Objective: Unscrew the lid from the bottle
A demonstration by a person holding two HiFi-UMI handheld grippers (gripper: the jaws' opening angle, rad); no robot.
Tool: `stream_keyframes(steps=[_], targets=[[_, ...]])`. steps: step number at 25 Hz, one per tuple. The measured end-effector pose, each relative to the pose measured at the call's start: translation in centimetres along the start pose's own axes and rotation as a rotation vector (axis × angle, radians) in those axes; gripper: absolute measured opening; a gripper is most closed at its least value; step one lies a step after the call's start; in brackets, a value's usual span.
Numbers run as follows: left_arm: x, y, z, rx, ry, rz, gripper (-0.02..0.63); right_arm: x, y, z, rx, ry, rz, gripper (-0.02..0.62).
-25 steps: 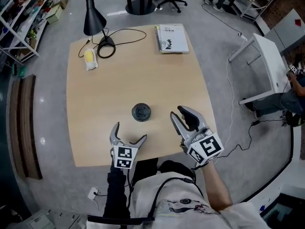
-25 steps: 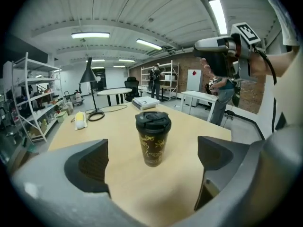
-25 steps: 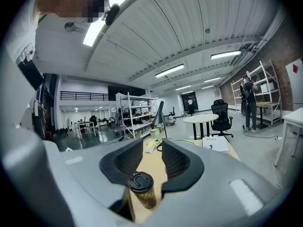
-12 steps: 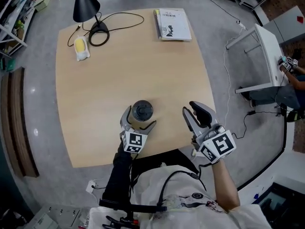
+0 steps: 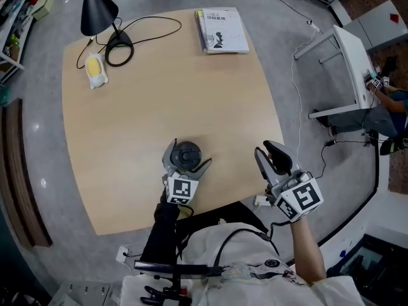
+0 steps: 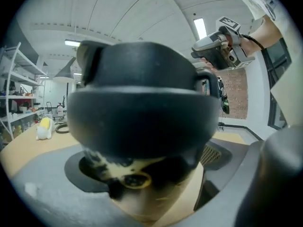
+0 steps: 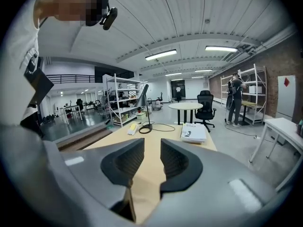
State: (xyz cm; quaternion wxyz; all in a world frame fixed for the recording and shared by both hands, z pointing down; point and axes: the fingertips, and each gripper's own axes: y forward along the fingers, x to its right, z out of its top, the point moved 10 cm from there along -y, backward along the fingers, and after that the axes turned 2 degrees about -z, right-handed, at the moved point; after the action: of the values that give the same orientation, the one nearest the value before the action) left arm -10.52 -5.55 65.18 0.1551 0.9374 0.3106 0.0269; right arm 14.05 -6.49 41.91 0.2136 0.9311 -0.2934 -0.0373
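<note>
A bottle with a black lid [image 5: 187,153] stands upright on the wooden table [image 5: 159,94] near its front edge. My left gripper [image 5: 189,154] has a jaw on each side of it; the right pad seems to sit a little off the body, so I read the jaws as open. In the left gripper view the lid [image 6: 142,112] fills the frame above the pale bottle body. My right gripper [image 5: 268,150] hovers off the table's front right edge, apart from the bottle. Its jaws [image 7: 151,148] stand a narrow gap apart with nothing between them.
At the back of the table are a black lamp [image 5: 95,11] with a coiled cable [image 5: 118,46], a yellow and white object [image 5: 95,69] and a booklet [image 5: 222,30]. A white side table [image 5: 344,62] stands on the floor to the right.
My left gripper has moved forward from the front edge and now has the bottle between its jaws. The right gripper has drifted right, off the table's edge.
</note>
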Motion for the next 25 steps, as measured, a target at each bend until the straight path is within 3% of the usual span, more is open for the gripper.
stream_keyframes(steps=[7, 16, 20, 25], targets=[[-0.4, -0.1, 0.1, 0.003, -0.002, 0.016, 0.504, 0.1, 0.8, -0.6, -0.036, 0.0, -0.006, 0.108], [-1.1, -0.5, 1.3, 0.0, -0.084, 0.015, 0.472, -0.8, 2.2, -0.2, -0.019, -0.001, 0.023, 0.109], [-1.8, -0.8, 3.8, 0.022, -0.112, 0.011, 0.469, -1.0, 2.5, 0.0, 0.002, 0.006, 0.037, 0.109], [-2.4, -1.9, 9.1, 0.107, -0.114, 0.012, 0.466, -1.0, 2.6, 0.8, 0.055, 0.019, 0.054, 0.107]])
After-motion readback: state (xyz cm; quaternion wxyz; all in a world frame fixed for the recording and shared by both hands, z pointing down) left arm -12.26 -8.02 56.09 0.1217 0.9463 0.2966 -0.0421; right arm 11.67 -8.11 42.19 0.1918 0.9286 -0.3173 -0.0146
